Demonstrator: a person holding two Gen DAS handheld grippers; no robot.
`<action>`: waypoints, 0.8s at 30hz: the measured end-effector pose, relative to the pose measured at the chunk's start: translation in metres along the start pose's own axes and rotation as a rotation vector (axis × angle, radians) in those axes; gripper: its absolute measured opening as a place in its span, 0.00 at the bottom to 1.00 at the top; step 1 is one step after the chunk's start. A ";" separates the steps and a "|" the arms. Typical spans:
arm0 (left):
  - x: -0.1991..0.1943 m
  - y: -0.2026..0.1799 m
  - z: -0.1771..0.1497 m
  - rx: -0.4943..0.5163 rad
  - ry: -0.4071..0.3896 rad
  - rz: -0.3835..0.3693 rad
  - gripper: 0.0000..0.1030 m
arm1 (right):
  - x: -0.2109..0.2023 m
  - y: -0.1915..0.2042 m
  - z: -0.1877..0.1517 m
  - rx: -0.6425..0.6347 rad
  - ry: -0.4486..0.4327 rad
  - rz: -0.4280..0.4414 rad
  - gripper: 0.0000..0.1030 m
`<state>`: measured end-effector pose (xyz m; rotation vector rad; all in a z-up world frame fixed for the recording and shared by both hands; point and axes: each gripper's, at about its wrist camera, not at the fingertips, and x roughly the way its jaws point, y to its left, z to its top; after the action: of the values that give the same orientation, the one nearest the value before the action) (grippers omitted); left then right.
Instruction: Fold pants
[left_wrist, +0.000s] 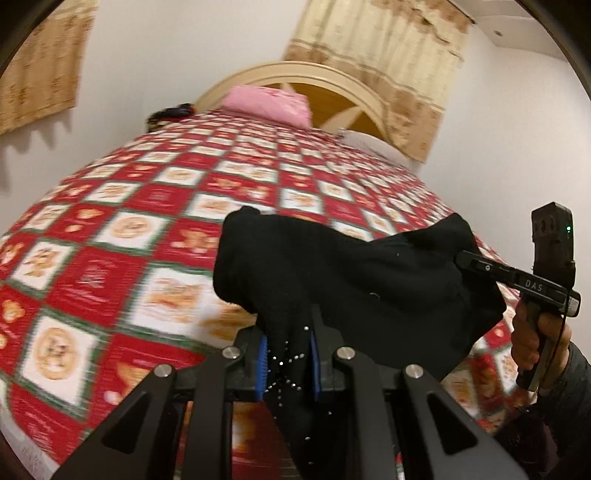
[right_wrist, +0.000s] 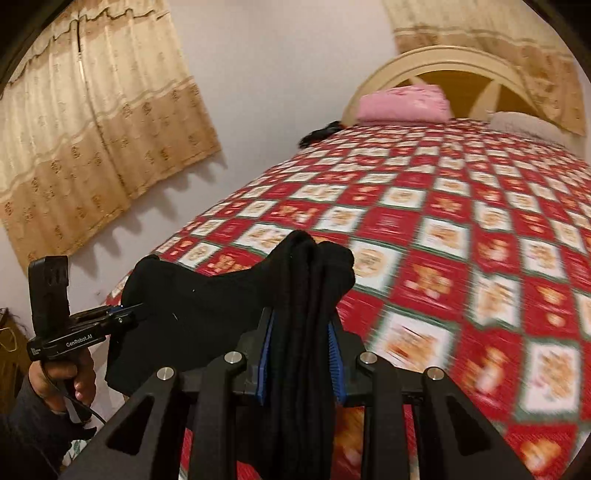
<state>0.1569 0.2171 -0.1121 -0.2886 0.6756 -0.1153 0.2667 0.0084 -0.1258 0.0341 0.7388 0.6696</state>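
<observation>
Gripping status, left gripper (left_wrist: 286, 363): fingers (left_wrist: 261, 365) pinch a bunch of the black pants (left_wrist: 354, 280) between the blue pads; small shiny studs show on the pinched cloth.
Gripping status, right gripper (right_wrist: 301, 356): fingers (right_wrist: 266, 354) pinch several stacked layers of the same black pants (right_wrist: 207, 306), the folds standing upright between the pads.
Pants, location: held up between the two grippers above the near end of the bed; the cloth spans from one gripper to the other and sags between them. Whether any part touches the bedspread cannot be told.
Left gripper, seen from the right wrist view: at lower left (right_wrist: 123, 318), its tip at the edge of the cloth, a person's hand (right_wrist: 79, 376) around its handle, dark sleeve below.
Right gripper, seen from the left wrist view: at the right edge (left_wrist: 461, 258), tip buried in the cloth, a hand (left_wrist: 532, 339) on its handle.
Bedspread (left_wrist: 129, 229): red, white and green checks with bear figures, blurred.
Far end of bed: pink folded item (left_wrist: 273, 103) against an arched cream headboard (left_wrist: 295, 72); a pale pillow (right_wrist: 524, 125) beside it.
Walls: beige patterned curtains (right_wrist: 96, 122).
</observation>
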 end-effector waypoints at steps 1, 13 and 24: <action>0.001 0.008 0.001 -0.009 -0.001 0.017 0.18 | 0.009 0.003 0.002 -0.002 0.000 0.010 0.27; 0.042 0.050 -0.025 -0.033 0.067 0.178 0.49 | 0.112 -0.024 -0.009 0.147 0.164 0.018 0.37; 0.037 0.062 -0.033 -0.075 0.018 0.202 0.69 | 0.122 -0.048 -0.014 0.209 0.172 0.032 0.55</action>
<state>0.1657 0.2617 -0.1776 -0.2894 0.7242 0.1008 0.3506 0.0380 -0.2230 0.1819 0.9741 0.6291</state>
